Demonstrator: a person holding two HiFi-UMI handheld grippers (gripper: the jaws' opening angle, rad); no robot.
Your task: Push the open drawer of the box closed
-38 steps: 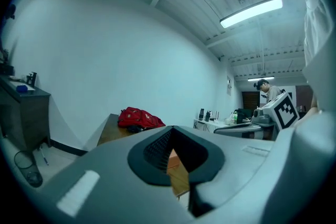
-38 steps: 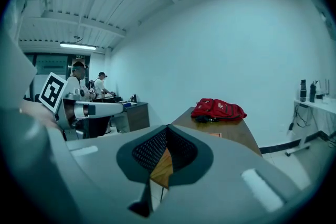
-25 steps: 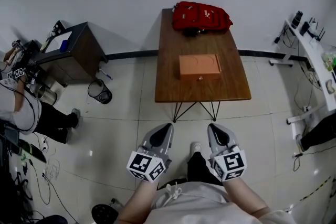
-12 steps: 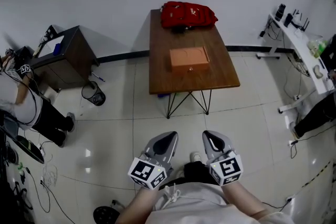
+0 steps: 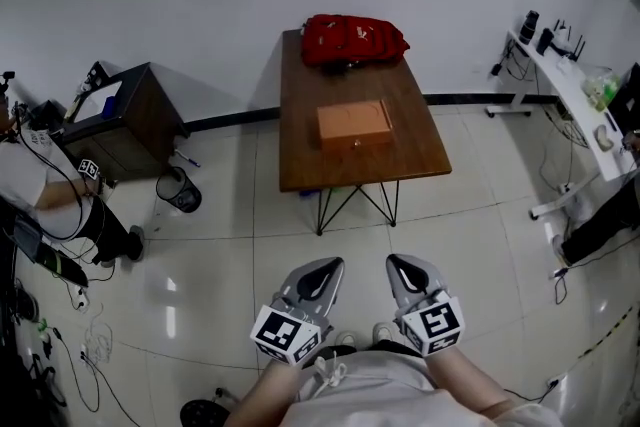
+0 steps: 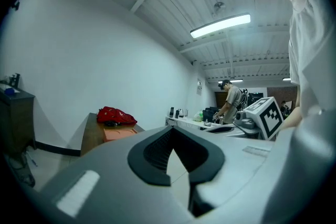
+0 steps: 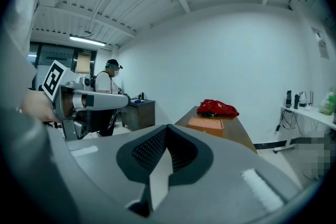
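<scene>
While I stand well back from the table (image 5: 300,165), the head view shows the box (image 5: 355,125) at its middle, near a red bag (image 5: 355,40); the drawer is too small to read. My left gripper (image 5: 325,267) and right gripper (image 5: 400,265) hang over the floor (image 5: 200,245). In the left gripper view, my jaws are pressed together on nothing, and they cut off the box's lower edge. In the right gripper view, the jaws likewise meet, empty, with the box far ahead.

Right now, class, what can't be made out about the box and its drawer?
Head view: the box is too small to show whether its drawer is open.
Left gripper view: the box is tiny, partly behind the left gripper.
Right gripper view: box far off; drawer front indistinct.
</scene>
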